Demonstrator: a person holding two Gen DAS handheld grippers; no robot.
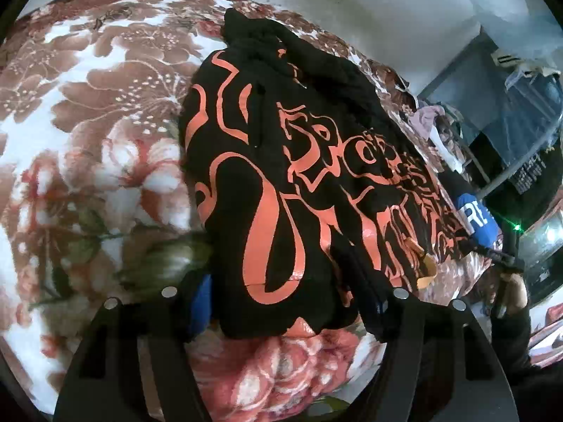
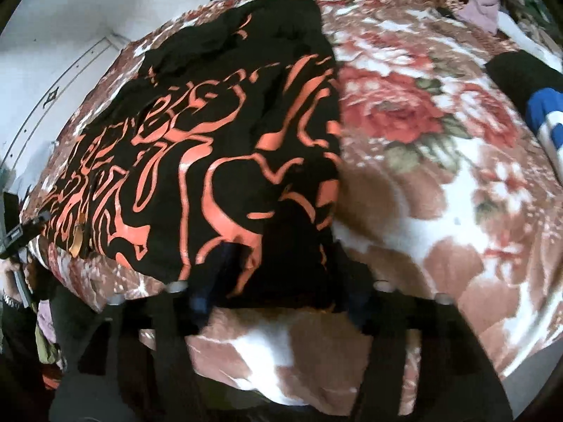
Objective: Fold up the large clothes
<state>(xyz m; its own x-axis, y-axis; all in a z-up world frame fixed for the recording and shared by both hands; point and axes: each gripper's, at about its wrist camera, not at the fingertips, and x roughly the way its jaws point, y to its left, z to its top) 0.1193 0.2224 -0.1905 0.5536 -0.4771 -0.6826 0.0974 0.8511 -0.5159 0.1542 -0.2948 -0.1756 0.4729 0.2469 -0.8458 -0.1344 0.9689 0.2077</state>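
Observation:
A black garment with orange swirling print [image 1: 299, 183] lies folded on a floral blanket [image 1: 88, 123]. In the left wrist view my left gripper [image 1: 285, 313] is open, its fingers wide apart at either side of the garment's near edge, which hangs over them. In the right wrist view the same garment [image 2: 211, 147] lies to the left, and my right gripper [image 2: 278, 302] is open with its fingers astride the near hem. The right gripper also shows in the left wrist view [image 1: 499, 256] at the garment's far corner, and the left gripper shows in the right wrist view [image 2: 21, 235].
The floral blanket [image 2: 440, 176] covers the bed. A blue and white sleeve [image 2: 549, 119] lies at the right. Loose clothes [image 2: 485, 3] are piled at the back. White wall [image 1: 352, 0] stands behind, with dark shelving [image 1: 510, 123] at the right.

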